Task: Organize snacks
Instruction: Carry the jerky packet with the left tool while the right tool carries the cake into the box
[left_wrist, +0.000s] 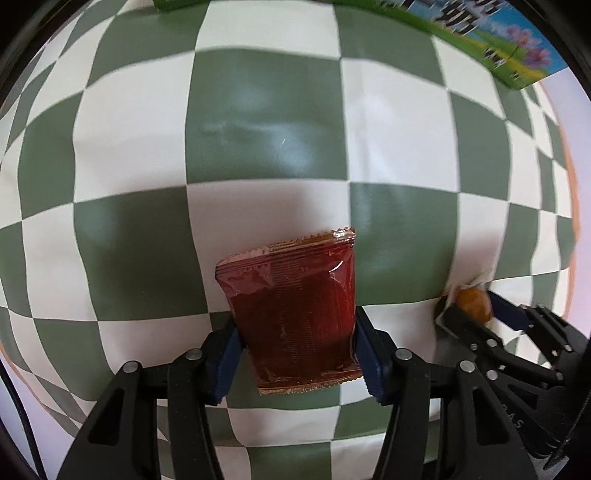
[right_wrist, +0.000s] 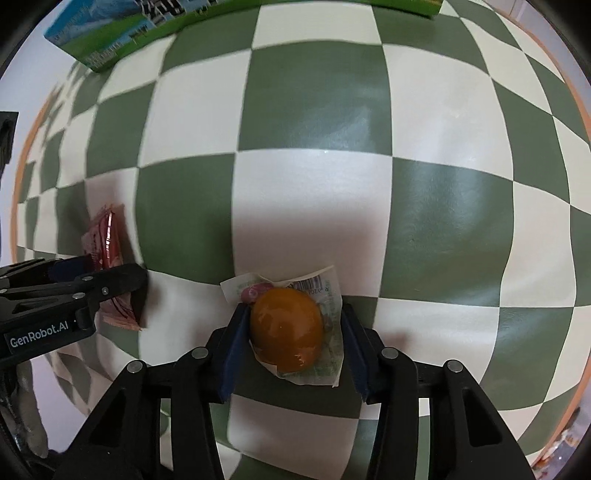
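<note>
Home table, checkered tablecloth (left_wrist: 266, 110)

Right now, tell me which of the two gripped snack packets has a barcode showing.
The clear packet with the orange-brown egg-shaped snack, in the right gripper. The red packet in the left gripper shows only plain red film.

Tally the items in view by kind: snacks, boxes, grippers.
Snack packets: 2, a red packet in the left gripper and an egg packet in the right gripper
Boxes: 1, a green box at the far edge of the checkered cloth
Grippers: 2
Total: 5
</note>
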